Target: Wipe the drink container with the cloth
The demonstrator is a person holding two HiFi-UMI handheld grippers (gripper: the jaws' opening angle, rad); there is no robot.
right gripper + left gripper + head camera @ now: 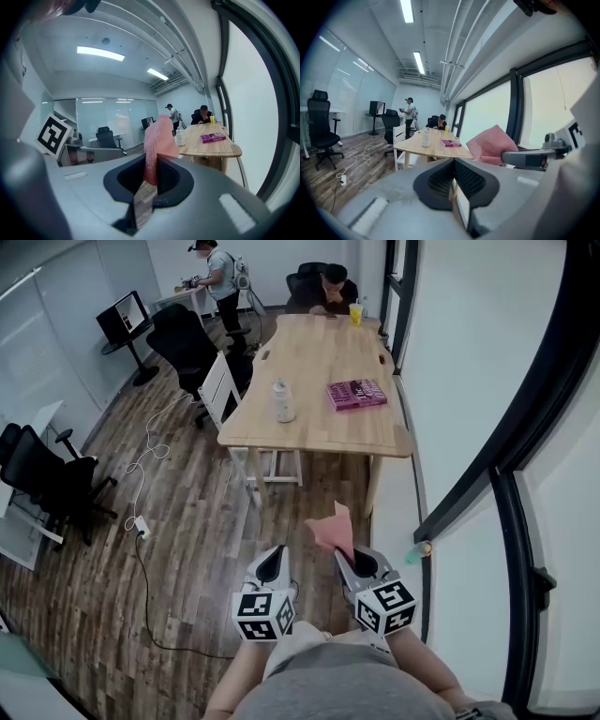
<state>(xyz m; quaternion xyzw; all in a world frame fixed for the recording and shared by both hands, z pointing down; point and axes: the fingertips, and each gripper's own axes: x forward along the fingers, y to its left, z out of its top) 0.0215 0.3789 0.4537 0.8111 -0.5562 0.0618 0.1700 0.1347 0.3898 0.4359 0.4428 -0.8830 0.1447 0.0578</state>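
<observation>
You hold both grippers low against your body, side by side, well short of the table. Your left gripper has its jaws together on nothing, and your right gripper is clamped on the one pink cloth, which stands up from it. One drink container stands on the table's near half, near one pink book.

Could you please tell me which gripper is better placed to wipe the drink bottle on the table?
The right gripper: its jaws are shut on the pink cloth. The left gripper is shut and empty, so it could steady the bottle, which stands far off on the wooden table.
</observation>
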